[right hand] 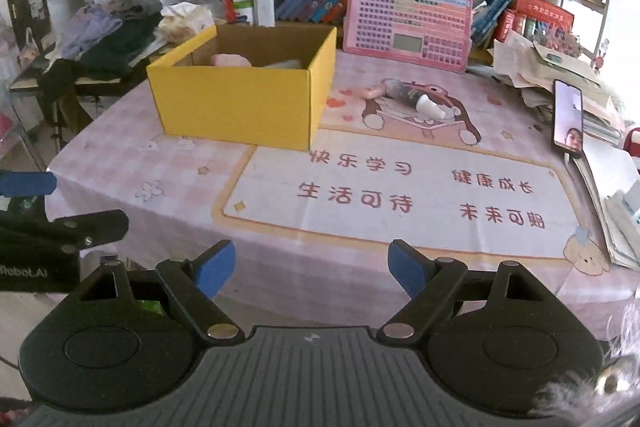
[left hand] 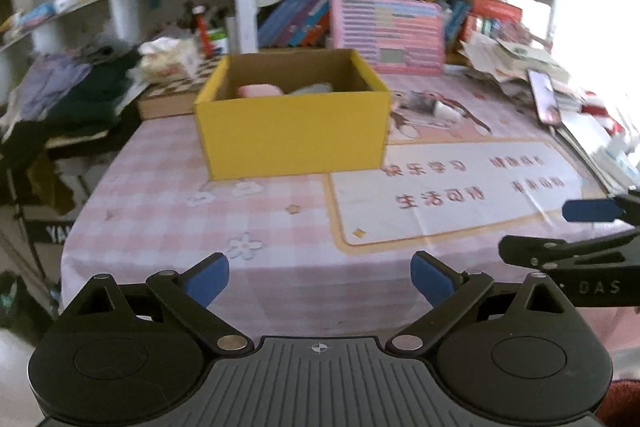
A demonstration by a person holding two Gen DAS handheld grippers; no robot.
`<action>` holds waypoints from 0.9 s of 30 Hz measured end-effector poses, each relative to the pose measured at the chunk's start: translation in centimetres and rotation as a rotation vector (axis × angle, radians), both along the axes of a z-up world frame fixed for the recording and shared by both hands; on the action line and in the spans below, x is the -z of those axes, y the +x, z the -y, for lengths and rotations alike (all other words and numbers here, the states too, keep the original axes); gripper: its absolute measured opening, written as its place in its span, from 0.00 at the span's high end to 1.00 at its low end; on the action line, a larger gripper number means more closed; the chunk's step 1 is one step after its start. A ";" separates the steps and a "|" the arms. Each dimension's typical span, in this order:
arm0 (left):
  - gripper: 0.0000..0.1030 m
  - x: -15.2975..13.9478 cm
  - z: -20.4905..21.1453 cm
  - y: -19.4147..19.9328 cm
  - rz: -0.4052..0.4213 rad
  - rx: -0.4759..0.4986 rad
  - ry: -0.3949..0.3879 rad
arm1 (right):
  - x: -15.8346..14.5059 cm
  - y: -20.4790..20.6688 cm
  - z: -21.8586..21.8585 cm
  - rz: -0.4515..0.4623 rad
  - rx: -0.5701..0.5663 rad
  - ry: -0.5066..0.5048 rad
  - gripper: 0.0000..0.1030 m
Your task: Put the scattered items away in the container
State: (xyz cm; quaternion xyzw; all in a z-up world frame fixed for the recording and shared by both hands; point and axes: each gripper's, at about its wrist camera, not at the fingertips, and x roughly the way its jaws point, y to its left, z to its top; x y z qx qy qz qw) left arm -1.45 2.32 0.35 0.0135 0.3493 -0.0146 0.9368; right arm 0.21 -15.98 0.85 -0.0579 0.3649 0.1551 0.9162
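Your right tool [right hand: 311, 269] is spread wide with nothing between its pads, and your left tool [left hand: 320, 281] is spread and empty too. Both hang over the near edge of the desk [right hand: 192, 211].

What is left to tidy — a tube with a white cap [right hand: 414, 97] and a small pink piece [right hand: 370, 92] just beside it — lies ahead and a little right of your right tool, just past the right wall of the yellow box [right hand: 240, 107]. The tube's long axis runs slantwise, cap end nearer you and to the right.

I judge your right tool the better placed — the left has the box squarely in front of it. The printed mat between you and the tube is bare, so the approach is open. Mind the box corner on the left and the propped phone [right hand: 567, 117] and paper stacks on the right.
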 end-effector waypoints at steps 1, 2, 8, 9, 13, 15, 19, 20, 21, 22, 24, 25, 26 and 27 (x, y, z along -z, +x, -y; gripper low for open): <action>0.04 0.0 0.3 0.1 0.000 0.010 0.003 | 0.1 -0.1 0.2 0.000 0.008 0.001 0.19; 0.04 0.0 0.5 0.1 -0.003 0.017 0.005 | 0.1 -0.2 0.5 -0.002 0.016 0.004 0.19; 0.04 0.2 1.5 0.4 -0.021 0.055 0.008 | 0.3 -0.2 1.4 -0.019 0.046 0.013 0.19; 0.04 0.2 1.7 0.4 -0.023 0.062 0.008 | 0.2 -0.3 1.5 -0.018 0.048 0.013 0.19; 0.04 0.3 2.0 0.5 -0.036 0.076 0.007 | 0.2 -0.4 2.0 -0.019 0.067 0.018 0.19; 0.04 0.4 2.1 0.5 -0.037 0.076 0.003 | 0.3 -0.5 2.3 -0.022 0.075 0.018 0.19; 0.04 0.5 2.4 0.6 -0.047 0.084 -0.001 | 0.3 -0.6 2.6 -0.025 0.079 0.014 0.19; 0.04 0.6 2.6 0.6 -0.049 0.088 0.000 | 0.3 -0.6 2.7 -0.027 0.081 0.014 0.19; 0.04 0.6 2.7 0.6 -0.051 0.092 0.001 | 0.4 -0.6 2.8 -0.028 0.083 0.012 0.19; 0.04 0.6 2.9 0.6 -0.053 0.098 0.001 | 0.4 -0.6 2.9 -0.031 0.086 0.011 0.19; 0.04 0.7 3.2 0.7 -0.059 0.109 0.000 | 0.5 -0.6 3.0 -0.037 0.095 0.006 0.19; 0.04 0.8 3.3 0.7 -0.063 0.117 -0.001 | 0.5 -0.6 3.1 -0.039 0.098 0.003 0.19; 0.04 0.8 3.5 0.8 -0.063 0.124 -0.003 | 0.5 -0.6 3.2 -0.037 0.099 0.003 0.19; 0.04 0.8 3.6 0.8 -0.062 0.132 -0.007 | 0.5 -0.7 3.2 -0.035 0.100 0.001 0.19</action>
